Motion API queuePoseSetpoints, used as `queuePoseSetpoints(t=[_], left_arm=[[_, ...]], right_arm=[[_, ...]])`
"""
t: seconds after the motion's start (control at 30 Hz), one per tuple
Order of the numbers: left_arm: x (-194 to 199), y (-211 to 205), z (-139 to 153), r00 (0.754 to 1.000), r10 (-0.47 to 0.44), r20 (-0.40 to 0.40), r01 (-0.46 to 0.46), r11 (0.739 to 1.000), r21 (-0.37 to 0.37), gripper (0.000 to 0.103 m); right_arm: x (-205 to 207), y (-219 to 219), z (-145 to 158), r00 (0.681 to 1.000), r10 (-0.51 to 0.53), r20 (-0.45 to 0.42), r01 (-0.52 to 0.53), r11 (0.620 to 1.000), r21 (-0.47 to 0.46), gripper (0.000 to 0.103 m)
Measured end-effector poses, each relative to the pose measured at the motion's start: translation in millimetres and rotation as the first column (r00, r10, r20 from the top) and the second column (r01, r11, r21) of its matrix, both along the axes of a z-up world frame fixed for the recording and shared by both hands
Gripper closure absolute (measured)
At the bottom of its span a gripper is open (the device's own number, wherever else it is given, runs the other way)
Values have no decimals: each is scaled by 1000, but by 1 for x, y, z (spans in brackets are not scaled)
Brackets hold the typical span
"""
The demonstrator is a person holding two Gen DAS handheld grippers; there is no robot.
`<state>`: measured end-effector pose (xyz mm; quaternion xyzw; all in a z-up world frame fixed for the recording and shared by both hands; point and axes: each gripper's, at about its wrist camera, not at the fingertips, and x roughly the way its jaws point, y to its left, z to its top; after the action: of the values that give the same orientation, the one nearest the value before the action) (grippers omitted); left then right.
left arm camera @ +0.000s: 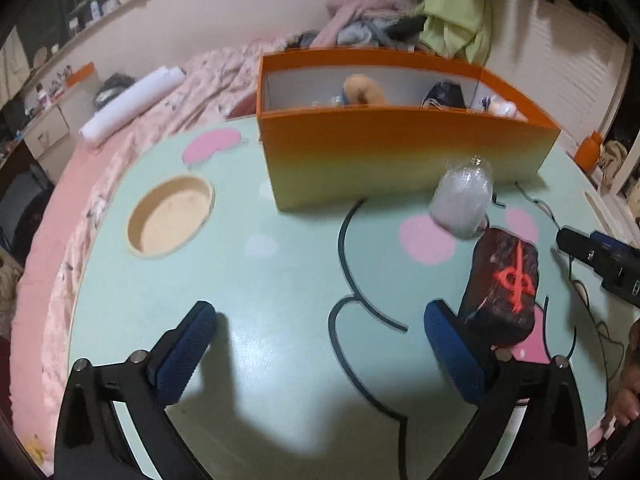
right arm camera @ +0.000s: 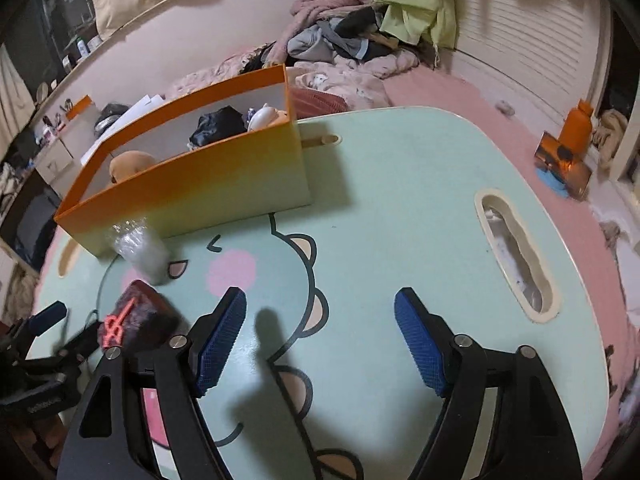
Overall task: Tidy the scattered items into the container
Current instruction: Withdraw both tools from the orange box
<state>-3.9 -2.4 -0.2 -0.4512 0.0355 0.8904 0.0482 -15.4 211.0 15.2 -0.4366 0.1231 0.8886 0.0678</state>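
An orange box [left arm camera: 400, 152] [right arm camera: 200, 188] stands at the back of the mint-green table [left arm camera: 280, 280] and holds a tan plush [left arm camera: 362, 88], a black item [left arm camera: 444, 96] and a white one. In front of it lies a clear-wrapped grey bundle [left arm camera: 462, 204] [right arm camera: 140, 252]. Nearer lies a dark packet with a red mark [left arm camera: 500, 284] [right arm camera: 136, 316]. My left gripper [left arm camera: 320, 308] is open over bare table, its right finger just beside the dark packet. My right gripper [right arm camera: 320, 294] is open with nothing between its fingers, right of the packet.
The table has a round recess [left arm camera: 170, 216] at the left and an oblong slot [right arm camera: 516, 252] at the right. Pink bedding surrounds it, with a clothes pile [right arm camera: 340, 40] behind the box. An orange bottle [right arm camera: 576, 128] stands far right.
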Motion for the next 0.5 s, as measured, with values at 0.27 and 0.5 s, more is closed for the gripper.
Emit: queuePoseSetpoints(t=[0.27, 0.5], left_arm=[[0, 1, -1, 1000, 18, -14, -18, 1000, 5, 0], [1, 1, -2, 1000, 17, -14, -17, 1000, 5, 0]], right_arm=[[-5, -19, -11, 999, 35, 38, -40, 991, 128, 0], [-3, -19, -12, 999, 25, 30, -29, 991, 128, 0]])
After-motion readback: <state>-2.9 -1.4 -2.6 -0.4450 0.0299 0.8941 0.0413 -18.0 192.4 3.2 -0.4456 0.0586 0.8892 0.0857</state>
